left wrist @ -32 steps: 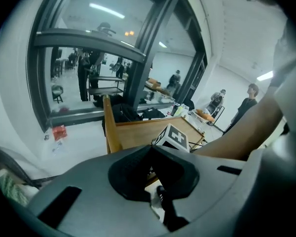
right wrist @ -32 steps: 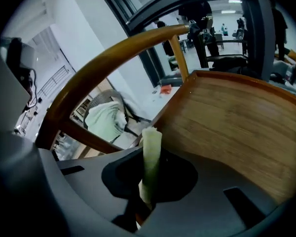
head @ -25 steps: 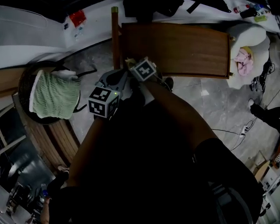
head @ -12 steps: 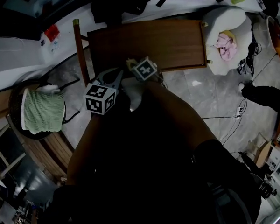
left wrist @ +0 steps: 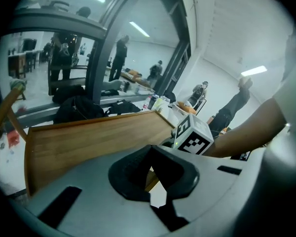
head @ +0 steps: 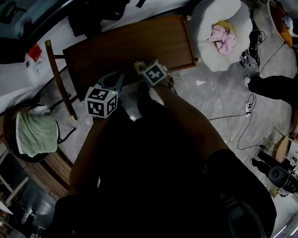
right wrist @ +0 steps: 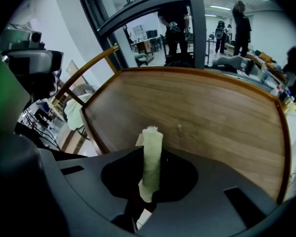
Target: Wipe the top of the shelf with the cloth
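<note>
Lab hall: glazed partition (left wrist: pixel 54 53), floor cables (head: pixel 227 116)

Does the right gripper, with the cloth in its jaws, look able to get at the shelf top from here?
Probably yes. The right gripper is shut on the cloth, and the wooden shelf top lies directly ahead with nothing in between.

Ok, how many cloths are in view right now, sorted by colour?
Green: 2, the cloth in the right gripper and the towel at the head view's left
Pink: 1, the pink cloth on the white cushion
Total: 3
</note>
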